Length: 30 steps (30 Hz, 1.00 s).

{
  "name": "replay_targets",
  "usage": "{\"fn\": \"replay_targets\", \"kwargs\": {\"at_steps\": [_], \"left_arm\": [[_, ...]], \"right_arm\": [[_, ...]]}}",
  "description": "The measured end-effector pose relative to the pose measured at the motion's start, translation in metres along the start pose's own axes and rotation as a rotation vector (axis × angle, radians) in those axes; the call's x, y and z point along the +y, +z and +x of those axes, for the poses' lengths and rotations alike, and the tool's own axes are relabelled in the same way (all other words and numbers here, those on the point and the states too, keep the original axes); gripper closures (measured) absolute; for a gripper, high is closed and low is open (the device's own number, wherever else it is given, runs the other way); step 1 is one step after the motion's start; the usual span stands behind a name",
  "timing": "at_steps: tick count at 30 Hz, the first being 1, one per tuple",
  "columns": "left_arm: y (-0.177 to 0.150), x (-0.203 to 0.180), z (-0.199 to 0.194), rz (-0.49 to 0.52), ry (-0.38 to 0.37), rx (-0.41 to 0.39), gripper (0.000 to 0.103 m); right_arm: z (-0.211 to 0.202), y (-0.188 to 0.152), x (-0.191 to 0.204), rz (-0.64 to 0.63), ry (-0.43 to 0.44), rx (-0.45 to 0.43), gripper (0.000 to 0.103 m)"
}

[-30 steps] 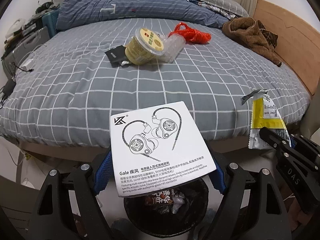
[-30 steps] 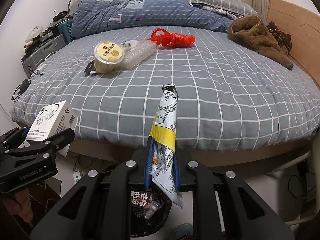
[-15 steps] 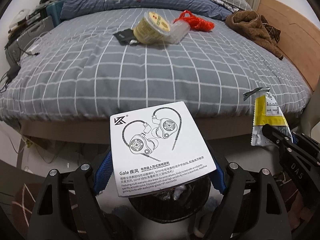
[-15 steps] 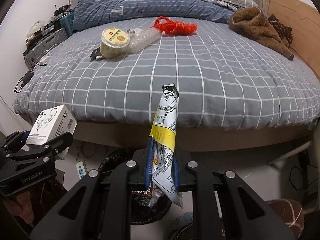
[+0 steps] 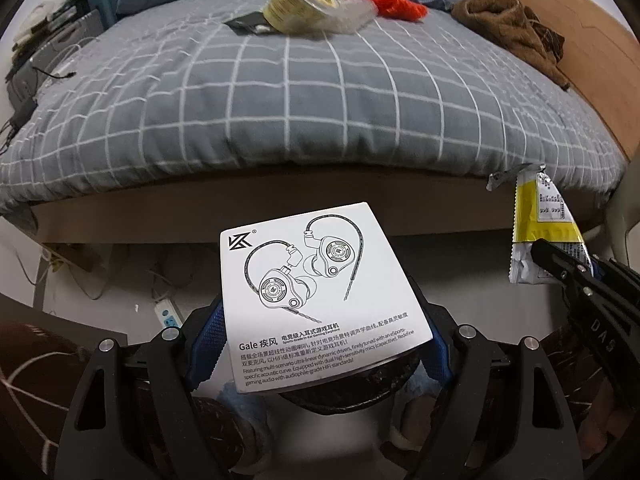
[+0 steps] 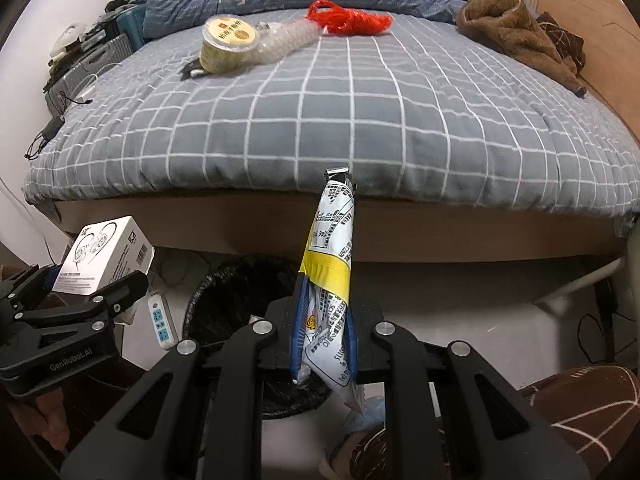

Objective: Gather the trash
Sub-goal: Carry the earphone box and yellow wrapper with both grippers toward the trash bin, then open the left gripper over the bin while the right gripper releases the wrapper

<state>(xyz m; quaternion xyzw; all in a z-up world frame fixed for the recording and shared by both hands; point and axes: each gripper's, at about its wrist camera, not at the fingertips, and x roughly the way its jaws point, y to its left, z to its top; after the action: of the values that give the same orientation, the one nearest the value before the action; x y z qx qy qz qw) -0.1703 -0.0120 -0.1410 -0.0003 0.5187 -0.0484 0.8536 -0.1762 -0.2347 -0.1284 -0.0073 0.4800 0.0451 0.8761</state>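
Note:
My left gripper (image 5: 320,344) is shut on a white earphone box (image 5: 320,292), its blue pads pressing the box's two sides. The right wrist view shows that box (image 6: 104,256) at the far left, over the floor beside the bed. Between the pads of my right gripper (image 6: 322,320), which is shut, stands a white and yellow snack wrapper (image 6: 328,260); it sticks up and forward. A black trash bin (image 6: 224,300) lined with a bag stands on the floor just below both grippers. Its rim (image 5: 360,396) shows under the box.
On the grey checked bed (image 6: 360,120) lie a round yellow tub (image 6: 228,40), a clear plastic bottle (image 6: 288,38), a red plastic bag (image 6: 348,20) and a black packet (image 6: 192,70). A brown garment (image 6: 520,36) lies at the right. A power strip (image 6: 160,320) lies beside the bin.
Both grippers have sunk from bed height toward the floor, still holding the box and the wrapper. The bed edge has risen in both views and the bin is closer.

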Motion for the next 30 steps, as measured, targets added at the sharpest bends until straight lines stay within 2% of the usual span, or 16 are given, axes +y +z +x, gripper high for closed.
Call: {"fn": "replay_targets", "kwargs": {"at_steps": [5, 13, 16, 19, 21, 30], "left_arm": [[-0.006, -0.016, 0.024, 0.041, -0.016, 0.058, 0.025], [-0.001, -0.029, 0.042, 0.063, -0.038, 0.071, 0.024], [-0.004, -0.029, 0.044, 0.072, -0.032, 0.069, 0.021], [-0.006, -0.026, 0.045, 0.074, -0.002, 0.051, 0.011], [-0.005, -0.021, 0.046, 0.063, 0.003, 0.049, 0.008], [-0.012, 0.021, 0.046, 0.017, 0.036, 0.049, 0.006]], "right_arm": [[0.007, -0.005, -0.015, 0.016, -0.010, 0.023, 0.087], [0.014, -0.002, -0.037, 0.062, -0.029, 0.033, 0.087], [0.018, -0.002, -0.034, 0.051, -0.026, 0.041, 0.087], [0.022, -0.003, -0.027, 0.037, -0.021, 0.051, 0.087], [0.026, -0.003, -0.022, 0.027, -0.019, 0.059, 0.087], [0.054, -0.003, 0.018, -0.023, 0.026, 0.129, 0.087]]}}
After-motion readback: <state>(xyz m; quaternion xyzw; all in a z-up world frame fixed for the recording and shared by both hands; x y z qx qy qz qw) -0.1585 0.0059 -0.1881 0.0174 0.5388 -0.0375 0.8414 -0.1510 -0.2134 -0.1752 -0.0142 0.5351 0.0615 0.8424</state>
